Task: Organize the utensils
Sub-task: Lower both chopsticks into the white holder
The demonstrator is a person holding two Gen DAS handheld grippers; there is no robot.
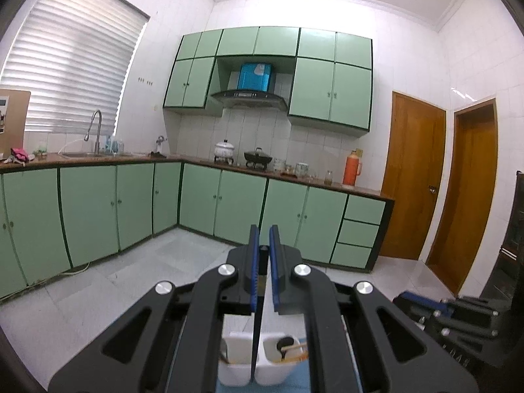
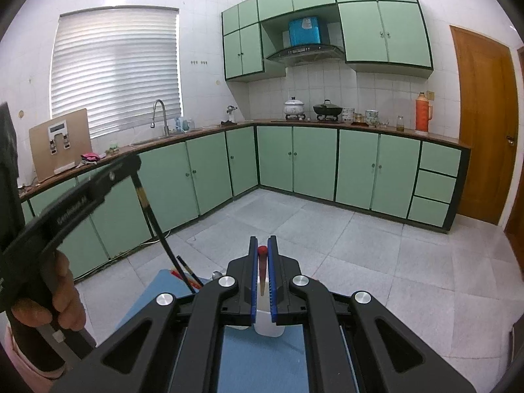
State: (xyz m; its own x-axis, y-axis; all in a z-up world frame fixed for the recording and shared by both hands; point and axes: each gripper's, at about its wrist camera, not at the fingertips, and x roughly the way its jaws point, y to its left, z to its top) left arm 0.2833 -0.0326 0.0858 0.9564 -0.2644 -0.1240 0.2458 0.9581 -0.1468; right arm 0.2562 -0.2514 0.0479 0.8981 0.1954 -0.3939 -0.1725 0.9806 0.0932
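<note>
Both hand-held grippers clamp chopsticks (image 1: 255, 327) above white holder (image 1: 235, 371); blue mat (image 2: 262, 360) beneath.

Both grippers point level into the room: the left gripper (image 1: 263, 239), its jaws nearly together, clamps a thin dark stick, while the right gripper (image 2: 262, 249) pinches a red-tipped one, the person's left hand (image 2: 62, 291) wrapping its handle.

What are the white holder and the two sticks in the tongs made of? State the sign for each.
White holder: likely plastic, matt, uniformly white, rounded moulded walls. Dark chopstick in the left tongs: lacquered wood or plastic, glossy black with a gold band. Red-tipped stick in the right tongs: apparently wood, tan, dull; tip painted red.
</note>
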